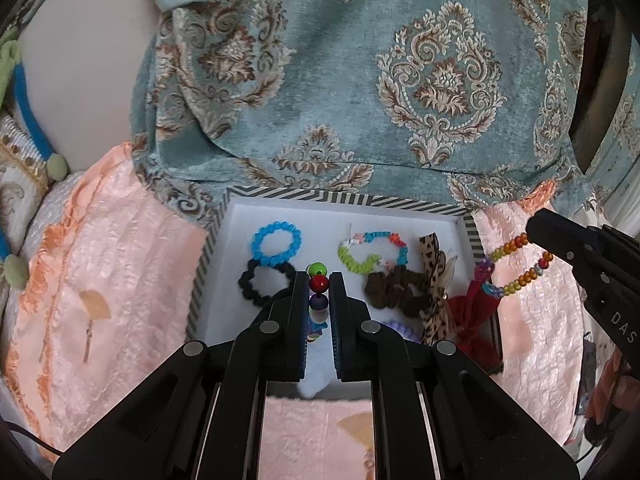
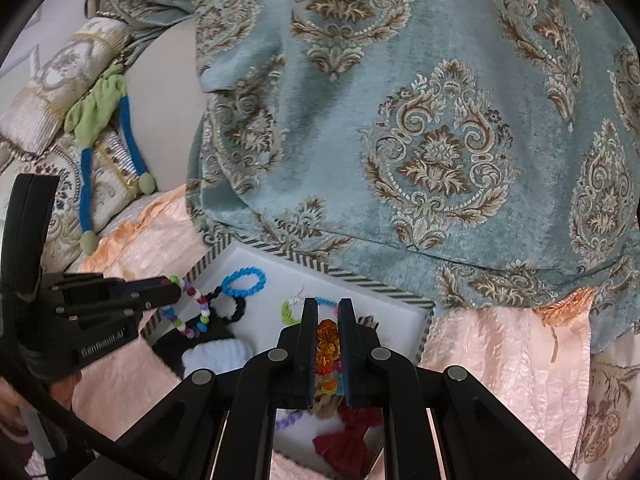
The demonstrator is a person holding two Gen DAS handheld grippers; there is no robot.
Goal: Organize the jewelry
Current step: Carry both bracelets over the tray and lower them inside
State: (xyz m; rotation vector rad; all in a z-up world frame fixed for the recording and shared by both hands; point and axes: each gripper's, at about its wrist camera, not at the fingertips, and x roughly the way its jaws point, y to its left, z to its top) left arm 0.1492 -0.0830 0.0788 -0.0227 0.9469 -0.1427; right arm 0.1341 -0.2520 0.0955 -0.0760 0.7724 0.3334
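My left gripper is shut on a bracelet of multicoloured beads, green, red and blue beads showing between its fingers, above the open box. In the right wrist view that left gripper holds the looped bead bracelet over the box's left rim. My right gripper is shut on an orange-beaded bracelet. From the left wrist view, the right gripper holds this bracelet as a hanging loop by the box's right edge.
The striped-rim box lies on peach bedding. It holds a blue ring bracelet, a black scrunchie, a multicolour band, a brown scrunchie, a leopard bow and a red bow. A teal patterned cushion rises behind.
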